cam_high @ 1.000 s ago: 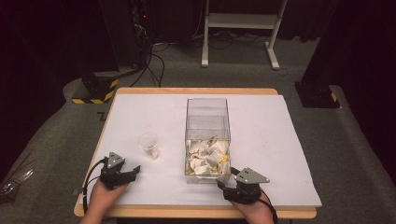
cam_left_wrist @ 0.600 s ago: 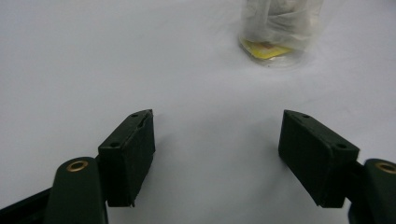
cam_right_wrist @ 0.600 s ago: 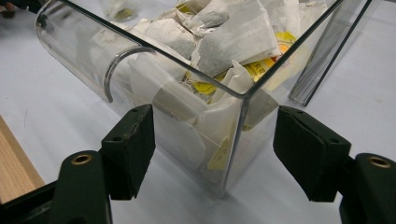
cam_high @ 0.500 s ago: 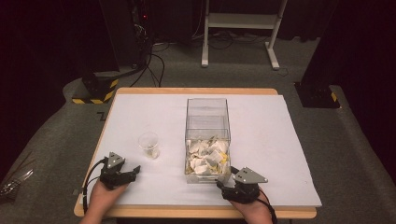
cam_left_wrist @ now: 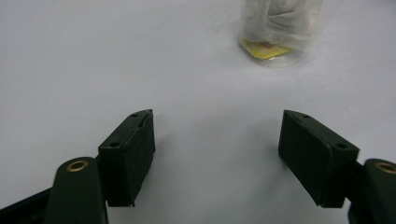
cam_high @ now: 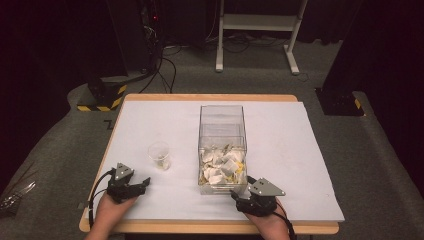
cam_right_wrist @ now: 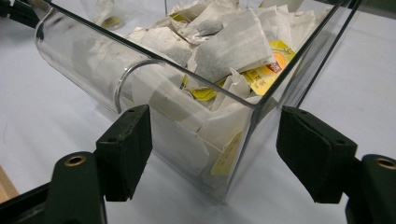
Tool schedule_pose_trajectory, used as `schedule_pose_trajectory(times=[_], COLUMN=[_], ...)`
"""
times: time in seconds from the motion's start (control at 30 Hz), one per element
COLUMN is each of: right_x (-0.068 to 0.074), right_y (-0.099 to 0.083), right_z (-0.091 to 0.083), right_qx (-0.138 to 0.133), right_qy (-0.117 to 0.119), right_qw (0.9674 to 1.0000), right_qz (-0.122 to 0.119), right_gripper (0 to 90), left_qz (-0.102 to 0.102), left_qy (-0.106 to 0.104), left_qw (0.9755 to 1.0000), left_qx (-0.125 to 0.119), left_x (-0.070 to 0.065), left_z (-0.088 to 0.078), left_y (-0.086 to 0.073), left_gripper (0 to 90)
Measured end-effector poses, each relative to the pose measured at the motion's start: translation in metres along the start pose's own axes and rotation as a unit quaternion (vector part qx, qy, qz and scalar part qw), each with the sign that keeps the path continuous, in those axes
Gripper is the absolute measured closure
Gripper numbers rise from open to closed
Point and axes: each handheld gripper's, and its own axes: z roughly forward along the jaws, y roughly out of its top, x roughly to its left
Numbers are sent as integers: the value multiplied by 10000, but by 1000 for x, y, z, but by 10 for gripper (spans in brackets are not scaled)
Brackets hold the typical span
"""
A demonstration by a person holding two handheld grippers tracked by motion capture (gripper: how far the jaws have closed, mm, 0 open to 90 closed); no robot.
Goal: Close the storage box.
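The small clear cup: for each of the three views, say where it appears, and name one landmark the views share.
High view: small clear cup stands left of the clear box, ahead of the left gripper.
Left gripper view: top right, beyond the open jaws.
Right gripper view: top left, seen through the box.
Shared landmark: the white table cover.

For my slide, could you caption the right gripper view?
Open right gripper faces a clear box of tea bags.
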Motion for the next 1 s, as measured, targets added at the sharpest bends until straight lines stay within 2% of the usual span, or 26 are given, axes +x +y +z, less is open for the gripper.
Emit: schedule_pose_trajectory(times=[0.33, 0.83, 1.0], right_x=[-1, -8, -8], right_y=[3, 8, 12], right_z=[4, 10, 14], right_qx=[-10, -12, -54], right_qy=[-189, -398, -497], right_qw=[9998, 9991, 9987], right_qz=[23, 116, 74], right_gripper=[202, 164, 156], left_qz=[2, -5, 0], left_qy=[-3, -3, -11], left_qw=[10000, 10000, 10000], left_qx=[-7, -7, -5], left_x=[0, 0, 0], left_z=[0, 0, 0], left_y=[0, 0, 0], left_gripper=[273, 272, 271])
